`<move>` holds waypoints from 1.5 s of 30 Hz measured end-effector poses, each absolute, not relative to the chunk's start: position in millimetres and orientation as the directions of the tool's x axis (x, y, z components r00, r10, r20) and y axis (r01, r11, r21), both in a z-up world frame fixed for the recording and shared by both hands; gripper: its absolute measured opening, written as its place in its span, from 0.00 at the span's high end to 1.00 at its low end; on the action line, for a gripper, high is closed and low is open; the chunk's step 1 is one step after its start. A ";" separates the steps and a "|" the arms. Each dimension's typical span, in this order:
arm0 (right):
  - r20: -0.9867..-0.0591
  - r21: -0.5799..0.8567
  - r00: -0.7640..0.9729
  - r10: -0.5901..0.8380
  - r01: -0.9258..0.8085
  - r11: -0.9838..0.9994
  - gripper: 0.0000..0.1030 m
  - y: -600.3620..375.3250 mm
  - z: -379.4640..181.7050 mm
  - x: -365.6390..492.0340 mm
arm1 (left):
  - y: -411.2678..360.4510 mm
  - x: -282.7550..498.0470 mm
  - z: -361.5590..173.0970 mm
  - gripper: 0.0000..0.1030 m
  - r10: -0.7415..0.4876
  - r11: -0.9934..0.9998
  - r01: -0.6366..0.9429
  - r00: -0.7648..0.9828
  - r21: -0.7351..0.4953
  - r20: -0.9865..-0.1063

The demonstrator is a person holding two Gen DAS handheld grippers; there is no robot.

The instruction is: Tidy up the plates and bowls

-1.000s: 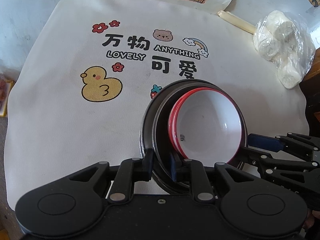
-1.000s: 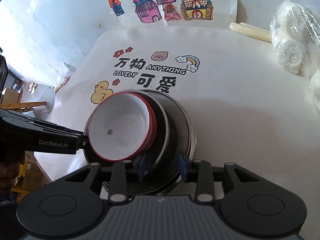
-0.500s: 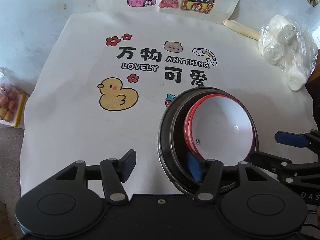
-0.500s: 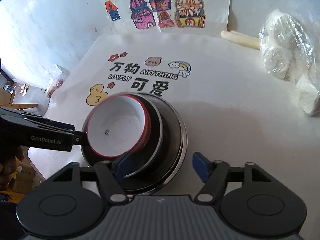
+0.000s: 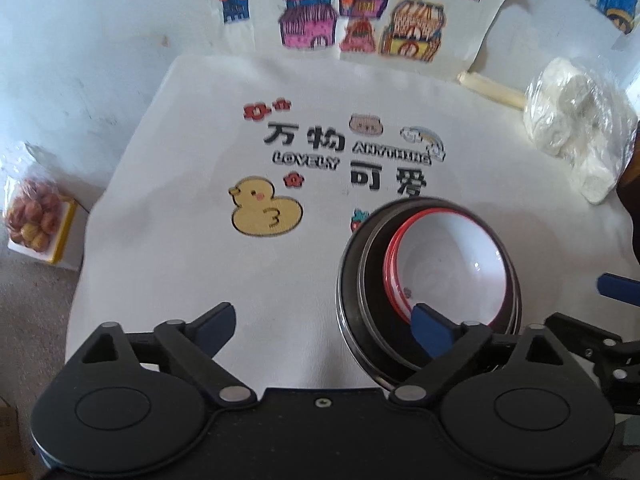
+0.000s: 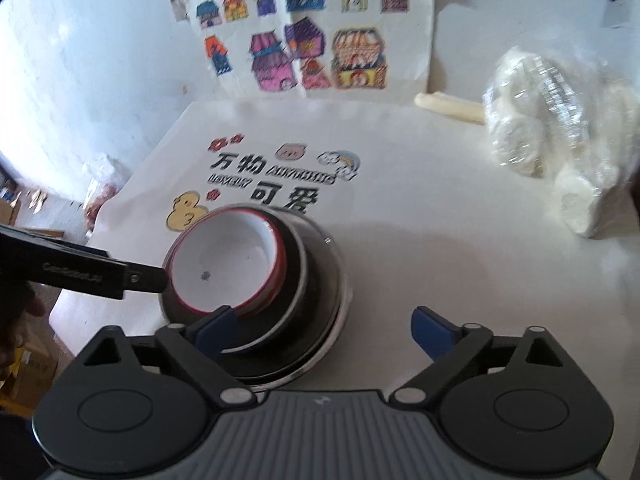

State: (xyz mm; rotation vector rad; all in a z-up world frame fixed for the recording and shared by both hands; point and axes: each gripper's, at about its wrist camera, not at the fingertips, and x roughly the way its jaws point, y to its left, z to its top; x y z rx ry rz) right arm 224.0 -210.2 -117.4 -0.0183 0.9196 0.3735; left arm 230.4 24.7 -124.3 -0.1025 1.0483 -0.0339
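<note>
1. Left gripper (image 5: 323,322) and right gripper (image 6: 323,325): both spread wide, holding nothing.
2. The white red-rimmed bowl (image 6: 224,262) sits off-centre, nested in the dark metal-rimmed dishes (image 6: 320,304) on the cream printed cloth (image 5: 192,264).
3. Risk: a finger beside the rim could snag and tip the stack.
4. Whitewashed wall (image 6: 100,72) with house drawings (image 6: 316,56) behind.

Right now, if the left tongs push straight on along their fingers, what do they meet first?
Probably nothing but the white printed cloth. The open left tongs aim past the yellow duck print; the stacked dark metal bowls sit right of that line, though the right finger overlaps their rim. Depth unclear.
</note>
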 end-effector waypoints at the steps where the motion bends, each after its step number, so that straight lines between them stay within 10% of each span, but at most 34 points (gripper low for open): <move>1: -0.770 0.141 0.561 0.304 -0.314 0.939 0.04 -212.8 -114.8 221.2 | 24.5 226.9 -121.0 0.03 -0.073 0.995 -0.027 0.511 -0.101 -0.856; 45: -0.596 0.109 0.793 0.124 -0.074 0.991 0.00 -188.9 -65.6 52.2 | 79.7 58.7 -72.9 0.01 -0.144 0.988 0.073 0.739 -0.135 -0.658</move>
